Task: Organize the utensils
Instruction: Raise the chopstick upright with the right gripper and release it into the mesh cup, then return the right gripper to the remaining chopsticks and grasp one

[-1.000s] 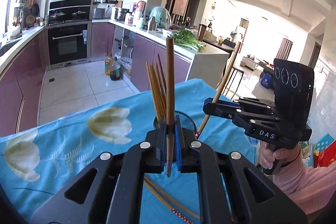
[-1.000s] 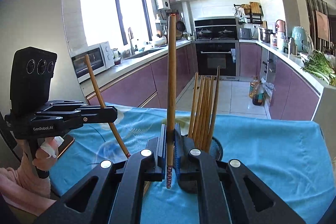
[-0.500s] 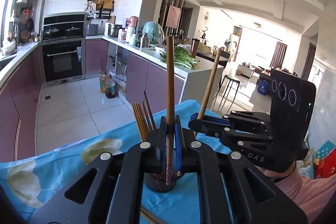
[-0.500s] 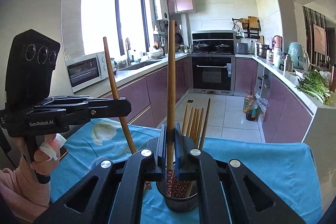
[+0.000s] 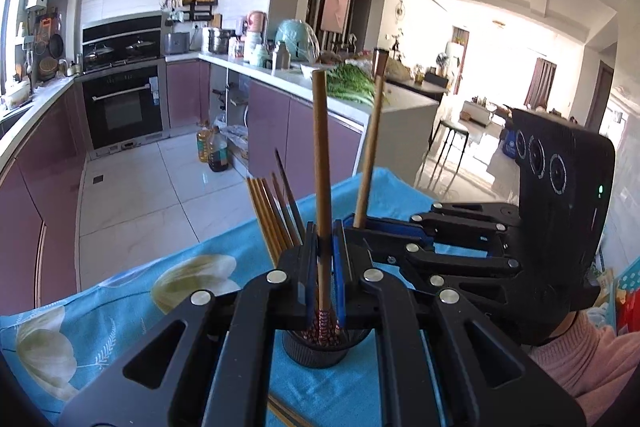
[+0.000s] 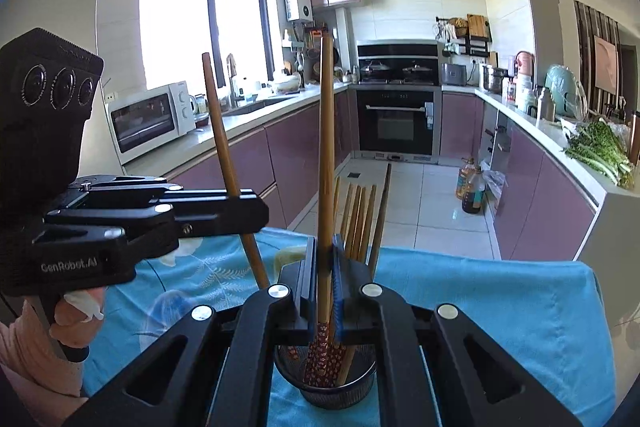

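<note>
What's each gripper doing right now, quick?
Left gripper: closed on one chopstick, held upright above the holder.
Right gripper: closed on another chopstick, also upright.

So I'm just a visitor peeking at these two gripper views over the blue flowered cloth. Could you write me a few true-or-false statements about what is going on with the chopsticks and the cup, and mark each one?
1. Each gripper is clamped on one chopstick. True: the left gripper pinches one chopstick, and the right gripper pinches another.
2. The dark holder cup is empty. False: several chopsticks already stand in it.
3. The cup stands on a blue cloth. True.
4. The held chopsticks lie flat. False: both stand nearly upright, patterned ends down.
5. The oven door is open. False: it is shut.
</note>
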Available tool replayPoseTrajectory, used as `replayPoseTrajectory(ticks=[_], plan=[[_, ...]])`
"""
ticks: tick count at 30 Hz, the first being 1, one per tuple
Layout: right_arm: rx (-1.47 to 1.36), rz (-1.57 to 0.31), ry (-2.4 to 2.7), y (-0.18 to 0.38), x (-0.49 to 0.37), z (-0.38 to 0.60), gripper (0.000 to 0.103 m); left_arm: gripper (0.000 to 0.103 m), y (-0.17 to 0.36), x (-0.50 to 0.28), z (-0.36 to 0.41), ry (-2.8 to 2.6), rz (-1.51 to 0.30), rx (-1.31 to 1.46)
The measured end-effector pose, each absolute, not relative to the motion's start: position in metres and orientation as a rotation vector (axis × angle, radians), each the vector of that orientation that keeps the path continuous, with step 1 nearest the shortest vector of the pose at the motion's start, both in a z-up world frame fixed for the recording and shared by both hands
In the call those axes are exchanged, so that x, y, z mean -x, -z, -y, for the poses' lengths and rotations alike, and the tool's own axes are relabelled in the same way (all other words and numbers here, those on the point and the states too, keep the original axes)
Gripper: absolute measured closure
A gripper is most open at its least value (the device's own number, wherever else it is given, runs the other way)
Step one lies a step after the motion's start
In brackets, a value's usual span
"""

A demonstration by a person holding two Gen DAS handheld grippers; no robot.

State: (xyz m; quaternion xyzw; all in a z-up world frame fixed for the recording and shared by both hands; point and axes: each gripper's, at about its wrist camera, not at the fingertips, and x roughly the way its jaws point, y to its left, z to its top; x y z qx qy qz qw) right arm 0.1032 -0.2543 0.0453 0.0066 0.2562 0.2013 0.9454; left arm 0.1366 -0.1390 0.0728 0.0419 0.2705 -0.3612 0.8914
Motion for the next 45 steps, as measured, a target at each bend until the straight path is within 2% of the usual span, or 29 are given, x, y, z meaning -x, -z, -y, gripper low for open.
replayPoseTrajectory(ticks=[12,21,29,32,33,35,40,45], plan=[[-0.017,-0.665,-0.400,-0.010,-0.123,0.251,0.097,0.095,-0.019,-0.163,0.150,0.777,-0.753,-0.124],[-0.051,-0.697,-0.385,0.003,-0.129,0.251,0.097,0.094,-0.006,-0.187,0.155,0.741,-0.788,-0.100],[-0.083,-0.675,-0.376,-0.001,-0.121,0.257,0.096,0.079,-0.006,-0.181,0.142,0.685,-0.757,-0.089],[-0.078,-0.652,-0.384,-0.004,-0.109,0.258,0.082,0.067,-0.009,-0.168,0.125,0.648,-0.701,-0.069],[-0.071,-0.641,-0.387,-0.005,-0.105,0.258,0.076,0.058,-0.010,-0.162,0.117,0.629,-0.674,-0.060],[-0.066,-0.628,-0.402,-0.007,-0.097,0.257,0.076,0.052,-0.013,-0.147,0.103,0.581,-0.611,-0.065],[-0.029,-0.601,-0.479,-0.011,-0.071,0.246,0.064,0.033,-0.009,-0.116,0.070,0.514,-0.553,-0.067],[0.017,-0.668,-0.553,0.011,-0.058,0.220,0.061,0.030,0.019,-0.099,0.052,0.449,-0.613,-0.111]])
